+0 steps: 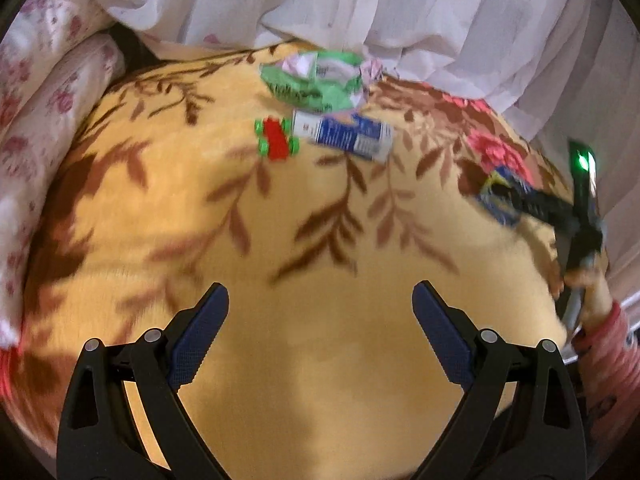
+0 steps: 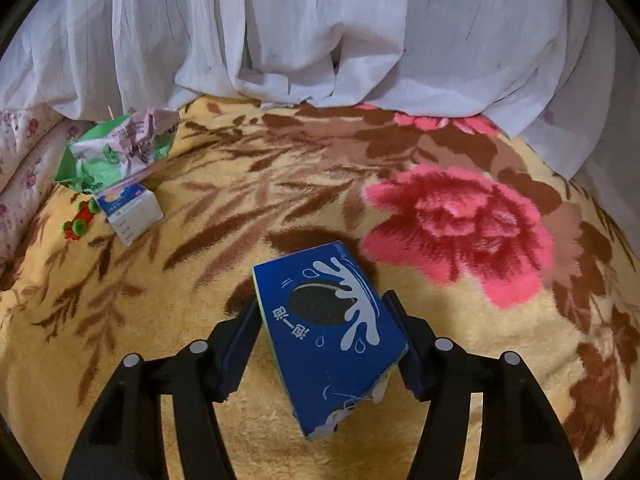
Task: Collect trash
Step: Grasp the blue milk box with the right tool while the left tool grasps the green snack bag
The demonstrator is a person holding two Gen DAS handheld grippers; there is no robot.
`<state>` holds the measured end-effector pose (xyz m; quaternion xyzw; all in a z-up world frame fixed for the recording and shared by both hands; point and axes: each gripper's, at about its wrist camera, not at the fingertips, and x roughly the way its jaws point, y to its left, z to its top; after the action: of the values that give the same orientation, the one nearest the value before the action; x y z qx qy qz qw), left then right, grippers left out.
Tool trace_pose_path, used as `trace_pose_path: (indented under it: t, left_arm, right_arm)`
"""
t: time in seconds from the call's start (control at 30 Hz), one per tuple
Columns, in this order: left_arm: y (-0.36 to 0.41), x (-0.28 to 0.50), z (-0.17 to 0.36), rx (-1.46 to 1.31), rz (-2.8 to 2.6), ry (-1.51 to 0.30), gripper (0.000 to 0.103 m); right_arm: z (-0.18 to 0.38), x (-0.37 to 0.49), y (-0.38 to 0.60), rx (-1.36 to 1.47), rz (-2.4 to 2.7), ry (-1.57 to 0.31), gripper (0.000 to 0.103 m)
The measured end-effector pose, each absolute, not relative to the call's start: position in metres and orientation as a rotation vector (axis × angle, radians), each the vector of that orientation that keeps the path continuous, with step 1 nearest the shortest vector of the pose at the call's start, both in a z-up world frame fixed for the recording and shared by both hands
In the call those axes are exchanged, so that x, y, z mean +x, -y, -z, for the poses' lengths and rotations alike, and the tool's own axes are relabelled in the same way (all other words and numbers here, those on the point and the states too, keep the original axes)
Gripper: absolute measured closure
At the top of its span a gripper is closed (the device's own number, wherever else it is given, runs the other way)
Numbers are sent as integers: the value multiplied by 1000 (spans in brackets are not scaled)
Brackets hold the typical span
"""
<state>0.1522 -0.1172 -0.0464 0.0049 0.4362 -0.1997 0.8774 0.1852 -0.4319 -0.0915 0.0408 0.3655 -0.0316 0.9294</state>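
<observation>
Grip comes first: your right gripper (image 2: 326, 344) has its jaws pinching the blue box (image 2: 330, 336) on the blanket (image 2: 224, 240), so square both pads on its sides before lifting, left gripper (image 1: 320, 336) spread empty.

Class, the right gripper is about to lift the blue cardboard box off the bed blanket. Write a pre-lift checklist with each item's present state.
1. Blue cardboard box lies between the right gripper fingers: ok.
2. Pads pressing both box sides: cannot tell.
3. Box intact: not ok, its near corner is torn.
4. Left gripper open, empty: ok.
5. Crumpled green wrapper, white-and-blue carton and red toy car with green wheels lie apart from the box: ok.
</observation>
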Motion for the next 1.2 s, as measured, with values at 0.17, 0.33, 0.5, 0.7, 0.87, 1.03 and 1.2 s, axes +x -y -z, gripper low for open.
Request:
trace_pose_path:
  t: [0.17,0.33,0.5,0.7,0.87,1.03,1.2]
  left_arm:
    - [123,198,41,-3,412,-874,12]
    - [142,243,26,127,401,-853,12]
    - [183,291,8,385,398,-823,12]
    - [218,340,17,577,404,-877,12]
    - [229,367,37,616,421,-972,19]
    - [221,367,37,492,461,-1011,74]
    - [204,354,26,385,460,-1014,82]
  right_arm:
    - [83,166,431,126,26,-692,43]
    - [84,158,425,131,-6,-676,43]
    - [88,158,429,163,-17,-677,43]
    - [93,161,437,209,-29,-681,43]
    - [94,161,439,219,-39,-679,43]
    - [93,159,441,229,-31,-669,43]
    - [82,151,438,209,-6,-632,43]
